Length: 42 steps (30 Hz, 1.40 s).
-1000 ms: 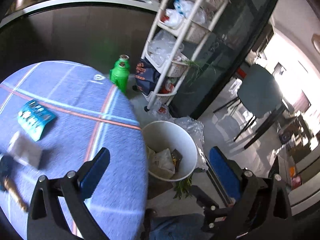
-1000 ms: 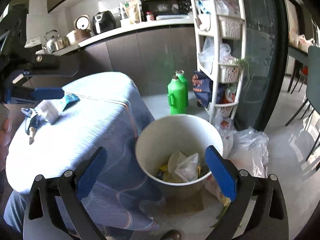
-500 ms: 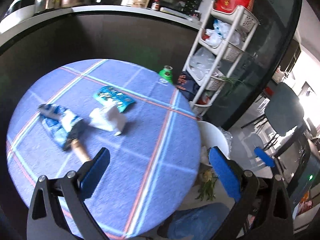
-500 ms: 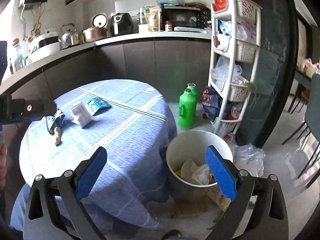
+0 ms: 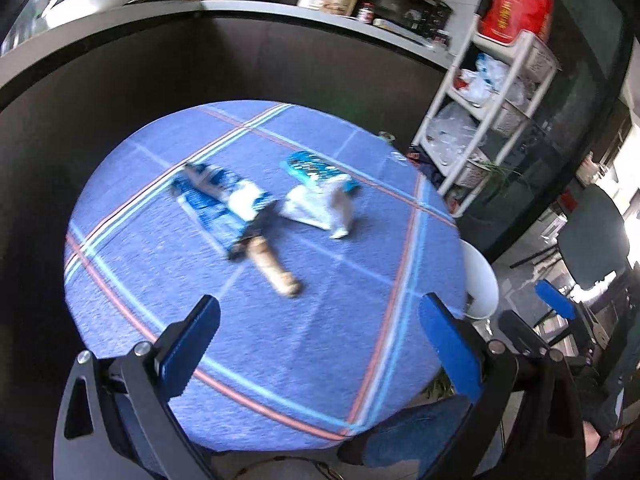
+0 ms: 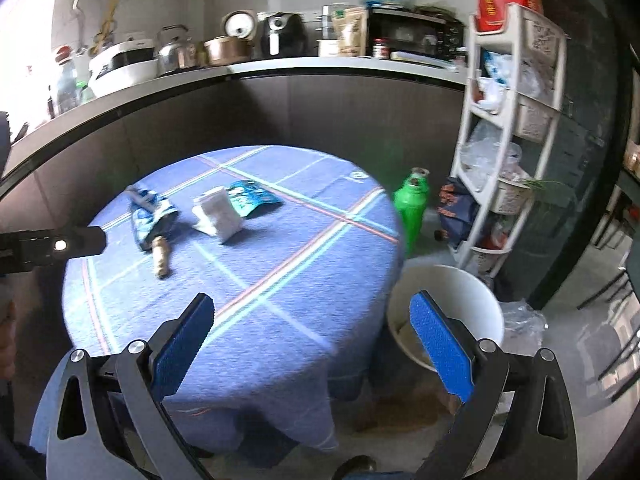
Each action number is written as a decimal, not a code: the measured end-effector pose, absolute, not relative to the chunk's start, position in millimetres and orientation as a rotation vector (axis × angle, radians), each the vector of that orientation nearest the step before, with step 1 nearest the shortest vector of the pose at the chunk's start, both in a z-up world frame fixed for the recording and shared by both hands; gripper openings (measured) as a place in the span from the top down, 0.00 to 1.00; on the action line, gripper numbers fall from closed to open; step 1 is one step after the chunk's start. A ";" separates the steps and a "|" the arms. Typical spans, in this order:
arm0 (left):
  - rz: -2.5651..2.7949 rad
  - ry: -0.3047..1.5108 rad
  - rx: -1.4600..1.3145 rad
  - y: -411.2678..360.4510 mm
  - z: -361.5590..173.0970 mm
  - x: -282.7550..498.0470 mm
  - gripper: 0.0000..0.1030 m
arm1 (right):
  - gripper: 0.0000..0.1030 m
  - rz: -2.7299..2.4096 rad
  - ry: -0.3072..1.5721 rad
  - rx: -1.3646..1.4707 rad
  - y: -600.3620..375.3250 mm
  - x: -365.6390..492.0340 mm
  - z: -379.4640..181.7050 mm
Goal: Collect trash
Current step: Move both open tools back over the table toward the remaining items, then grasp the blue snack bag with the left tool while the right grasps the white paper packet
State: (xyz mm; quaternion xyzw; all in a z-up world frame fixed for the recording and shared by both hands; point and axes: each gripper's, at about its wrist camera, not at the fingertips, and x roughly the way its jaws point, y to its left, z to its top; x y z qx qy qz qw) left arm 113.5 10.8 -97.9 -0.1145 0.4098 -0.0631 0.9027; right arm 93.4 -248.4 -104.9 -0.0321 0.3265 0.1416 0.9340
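Observation:
Trash lies on the round table with a blue cloth [image 5: 280, 360]: a blue-and-white wrapper [image 5: 218, 196] with a brown stick-like piece [image 5: 276, 270], a white crumpled packet [image 5: 320, 206] and a teal packet [image 5: 310, 166]. They also show in the right wrist view: wrapper [image 6: 150, 218], white packet [image 6: 218, 216], teal packet [image 6: 250, 198]. My left gripper [image 5: 320, 344] is open and empty above the table's near part. My right gripper [image 6: 310, 346] is open and empty, above the table edge. The white bin [image 6: 476, 304] stands on the floor to the right.
A green bottle [image 6: 414, 200] stands on the floor by a white basket shelf [image 6: 508, 128]. A dark counter [image 6: 280, 92] with appliances runs behind the table. A dark chair [image 5: 592, 236] is at the right. My left gripper's body [image 6: 48, 246] shows at the left.
Both grippers have swung away from the bin and back toward the table. The left view moved from the bin to above the table's trash. Both stay open.

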 end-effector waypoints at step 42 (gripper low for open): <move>-0.055 0.896 -0.494 139.3 -165.6 261.5 0.05 | 0.69 0.463 0.816 -0.068 -137.6 230.2 -152.8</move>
